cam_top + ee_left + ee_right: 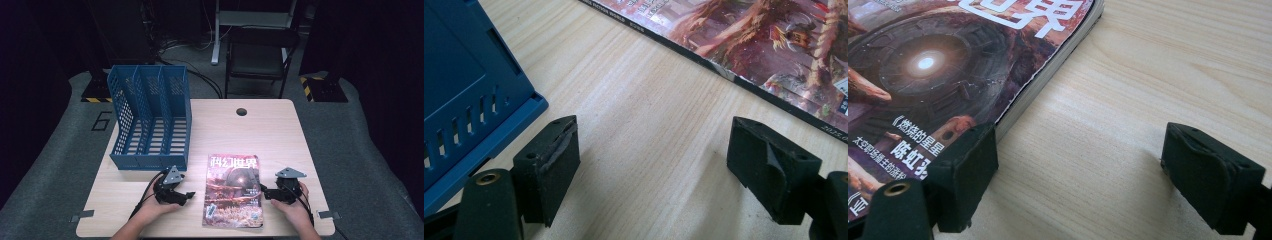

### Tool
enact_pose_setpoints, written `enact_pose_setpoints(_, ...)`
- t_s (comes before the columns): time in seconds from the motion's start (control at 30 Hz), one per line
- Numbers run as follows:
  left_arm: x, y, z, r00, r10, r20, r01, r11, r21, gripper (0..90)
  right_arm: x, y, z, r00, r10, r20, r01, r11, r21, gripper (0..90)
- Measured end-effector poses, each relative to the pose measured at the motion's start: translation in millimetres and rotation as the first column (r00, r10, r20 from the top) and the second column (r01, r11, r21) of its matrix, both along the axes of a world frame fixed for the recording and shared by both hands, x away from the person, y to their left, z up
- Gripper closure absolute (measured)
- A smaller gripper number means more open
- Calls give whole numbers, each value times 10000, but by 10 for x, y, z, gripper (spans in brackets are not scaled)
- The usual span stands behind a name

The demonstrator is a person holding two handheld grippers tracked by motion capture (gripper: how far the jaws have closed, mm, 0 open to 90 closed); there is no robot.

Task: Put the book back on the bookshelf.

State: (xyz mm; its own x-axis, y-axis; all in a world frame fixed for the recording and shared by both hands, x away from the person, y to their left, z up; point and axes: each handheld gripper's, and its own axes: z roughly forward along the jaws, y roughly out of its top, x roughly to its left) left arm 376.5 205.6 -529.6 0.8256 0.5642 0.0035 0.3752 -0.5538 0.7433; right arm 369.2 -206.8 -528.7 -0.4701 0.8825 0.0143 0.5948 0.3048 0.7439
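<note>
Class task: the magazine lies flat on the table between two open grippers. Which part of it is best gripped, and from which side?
Probably its right long edge, approached from the right. The magazine lies flat, so only its thin edges offer a grip. In the right gripper view that edge is exposed, and the open right gripper already has one jaw at it. Pinching across the thickness means one jaw sliding underneath.

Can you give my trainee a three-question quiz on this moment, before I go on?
1. True or false: the magazine stands inside the blue file rack.
2. Which gripper has a finger at the magazine's edge: A left gripper, B right gripper?
3. Fill in: both grippers are ___.

Key: 1 false, it lies flat on the table. 2 B. 3 open.
</note>
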Motion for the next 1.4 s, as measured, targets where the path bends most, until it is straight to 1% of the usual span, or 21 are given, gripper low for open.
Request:
enact_pose_setpoints(0.1, 2, 3, 5, 10000, -83, -53, 83, 10000, 37, 211, 2, 0, -5, 10000, 58, 58, -58, 10000, -28, 137)
enact_pose_setpoints(0.17, 3, 3, 5, 9999, -116, -52, 117, 9999, 51, 209, -3, 12, -5, 10000, -28, -31, 28, 10000, -34, 136)
enact_pose_setpoints(0.23, -7, -11, -2, 10000, -70, 18, 69, 9999, 85, 177, -6, 12, -5, 10000, -43, 9, 43, 10000, -68, 138)
enact_pose_setpoints(0.33, -9, -14, 3, 9998, -183, -61, 184, 9996, 191, 153, -8, 14, -5, 10000, -72, 33, 72, 9999, -84, 138)
enact_pose_setpoints(0.6, -12, -15, 3, 9998, -150, -93, 152, 9997, 183, 151, -11, 18, -6, 9999, -109, 80, 110, 9999, -93, 142)
enact_pose_setpoints(0.67, -12, -20, -2, 9999, -107, -62, 108, 9999, 114, 150, -26, 28, -4, 9996, -253, 86, 254, 9997, -17, 154)
enact_pose_setpoints(0.77, -13, -20, 1, 10000, -90, -8, 90, 9998, 174, 150, -31, 16, 13, 9999, -103, 12, 103, 9999, -133, 198)
enact_pose_setpoints(0.8, -17, -22, -3, 10000, -25, 12, 25, 9999, 127, 150, -37, 13, 31, 9998, -142, -114, 139, 9996, -233, 214)
enact_pose_setpoints(0.83, -23, -23, -3, 9999, -55, -96, 56, 9999, 85, 145, -40, 29, 54, 9990, -329, -311, 324, 9994, -154, 243)
enact_pose_setpoints(0.9, -26, -24, 0, 9999, -83, -133, 85, 9999, 134, 143, -48, 55, 85, 9960, -622, -637, 622, 9981, -15, 293)
enact_pose_setpoints(0.93, -28, -25, -1, 9999, -55, -147, 57, 9999, 116, 143, -48, 55, 85, 9960, -622, -637, 622, 9981, -15, 293)
enact_pose_setpoints(0.97, -26, -24, 0, 9999, -82, -133, 84, 9999, 131, 143, -54, 51, 124, 9936, -602, -956, 599, 9982, -64, 355)
enact_pose_setpoints(1.0, -26, -24, 0, 9999, -75, -134, 77, 9999, 131, 143, -54, 51, 124, 9936, -602, -956, 599, 9982, -64, 355)
enact_pose_setpoints(1.03, -27, -25, 0, 9999, -61, -134, 63, 9999, 132, 143, -65, 40, 146, 9918, -512, -1173, 538, 9984, 193, 428)
enact_pose_setpoints(1.07, -27, -25, 0, 9999, -63, -135, 65, 9999, 135, 143, -65, 40, 146, 9918, -512, -1173, 538, 9984, 193, 428)
enact_pose_setpoints(1.1, -27, -26, 0, 9999, -58, -136, 60, 9999, 133, 143, -72, 44, 158, 9907, -438, -1286, 489, 9981, 365, 433)
enact_pose_setpoints(1.23, -27, -27, 2, 9999, -26, -141, 28, 9999, 151, 145, -97, 57, 189, 9918, -290, -1242, 340, 9987, 383, 469)
enact_pose_setpoints(1.3, -26, -28, 2, 9999, -5, -146, 7, 9999, 150, 145, -109, 73, 205, 9912, -235, -1302, 303, 9983, 498, 482)
enact_pose_setpoints(1.33, -21, -26, 2, 10000, -3, -67, 4, 9999, 163, 146, -112, 73, 215, 9911, -144, -1320, 205, 9988, 455, 493)
enact_pose_setpoints(1.37, -23, -28, 2, 10000, 54, -61, -53, 9999, 147, 149, -132, 93, 243, 9913, -114, -1311, 195, 9980, 601, 504)
enact_pose_setpoints(1.4, -31, -37, -4, 9998, 210, 8, -210, 9997, 123, 149, -132, 93, 243, 9913, -114, -1311, 195, 9980, 601, 504)
